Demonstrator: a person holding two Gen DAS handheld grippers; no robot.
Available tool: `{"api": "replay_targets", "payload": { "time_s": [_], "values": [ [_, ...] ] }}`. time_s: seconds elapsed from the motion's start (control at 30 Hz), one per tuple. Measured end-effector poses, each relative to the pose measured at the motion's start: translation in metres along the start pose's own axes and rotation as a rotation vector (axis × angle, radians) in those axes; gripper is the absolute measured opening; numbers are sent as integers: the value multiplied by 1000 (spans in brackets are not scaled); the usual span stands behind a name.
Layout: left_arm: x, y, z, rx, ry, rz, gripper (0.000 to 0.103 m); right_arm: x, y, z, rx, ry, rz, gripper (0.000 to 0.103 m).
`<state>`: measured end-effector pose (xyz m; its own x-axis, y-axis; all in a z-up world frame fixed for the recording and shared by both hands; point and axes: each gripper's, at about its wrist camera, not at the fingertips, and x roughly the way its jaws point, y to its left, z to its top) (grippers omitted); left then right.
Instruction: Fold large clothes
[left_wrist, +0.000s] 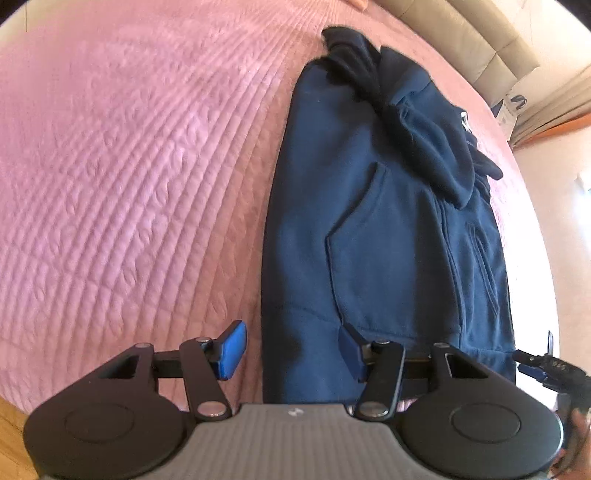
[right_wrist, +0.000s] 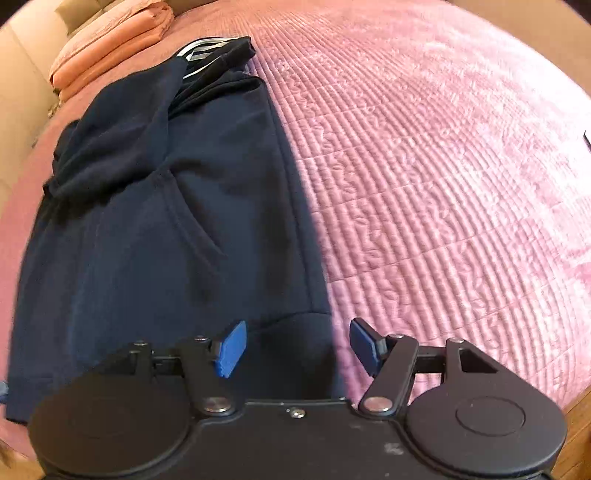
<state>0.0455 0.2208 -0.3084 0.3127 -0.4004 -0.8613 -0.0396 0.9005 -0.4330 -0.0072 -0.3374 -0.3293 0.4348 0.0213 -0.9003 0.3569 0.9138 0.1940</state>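
A navy blue hoodie (left_wrist: 369, 229) lies lengthwise on a pink quilted bedspread (left_wrist: 129, 177), its sleeves folded in over the body and its hood bunched at the far end. My left gripper (left_wrist: 291, 350) is open and empty, hovering over the hoodie's near left hem corner. The hoodie (right_wrist: 155, 240) also shows in the right wrist view. My right gripper (right_wrist: 297, 349) is open and empty over the near right hem corner, one finger above cloth and the other above the bedspread (right_wrist: 424, 184).
Folded orange pillows or bedding (right_wrist: 110, 40) lie at the head of the bed beside a beige padded headboard (left_wrist: 480, 40). Wooden floor (left_wrist: 11, 435) shows past the bed's near edge. The right gripper's tip (left_wrist: 546, 365) shows at the left view's right margin.
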Motion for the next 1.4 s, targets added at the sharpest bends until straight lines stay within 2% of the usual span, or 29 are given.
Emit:
{"api": "replay_targets", "payload": {
  "time_s": [0.1, 0.2, 0.4, 0.47, 0.5, 0.53, 0.57, 0.6, 0.63, 0.73, 0.9, 1.07, 1.17, 1.27, 1.4],
  "values": [
    [5, 7, -4, -40, 8, -23, 57, 1, -7, -4, -21, 1, -9, 75],
    [20, 17, -6, -121, 59, -144, 57, 6, -17, -4, -2, 17, -10, 75],
    [37, 20, -11, -182, 89, -252, 57, 26, -28, -8, 86, 80, 58, 78],
    [42, 24, -13, -222, 92, -280, 56, 29, -26, -10, 66, 70, 72, 80],
    [44, 25, -15, -237, 88, -286, 52, 28, -24, -11, 49, 68, 78, 77],
    [45, 25, -16, -247, 85, -287, 47, 27, -23, -12, 37, 66, 88, 60],
    [46, 25, -17, -249, 87, -274, 31, 26, -22, -12, 24, 70, 114, 47],
    [50, 23, -18, -242, 97, -253, 9, 25, -23, -12, 16, 79, 144, 30],
    [52, 22, -19, -243, 108, -252, 7, 24, -23, -11, 11, 82, 163, 21],
    [53, 20, -19, -282, 91, -279, 6, 20, -21, -10, 11, 69, 190, 13],
    [34, 11, -4, -324, 28, -330, 5, 2, -24, 7, 24, 59, 256, 12],
    [12, -14, 38, -320, -44, -390, 6, -16, -16, 49, 31, 36, 333, 11],
    [2, -33, 78, -294, -127, -414, 6, -22, -7, 88, 47, -19, 388, 11],
    [-3, -45, 133, -295, -235, -452, 6, -21, 0, 141, 70, -102, 438, 11],
    [15, -69, 223, -226, -352, -461, 7, 9, 16, 222, 75, -194, 483, 11]
  ]
}}
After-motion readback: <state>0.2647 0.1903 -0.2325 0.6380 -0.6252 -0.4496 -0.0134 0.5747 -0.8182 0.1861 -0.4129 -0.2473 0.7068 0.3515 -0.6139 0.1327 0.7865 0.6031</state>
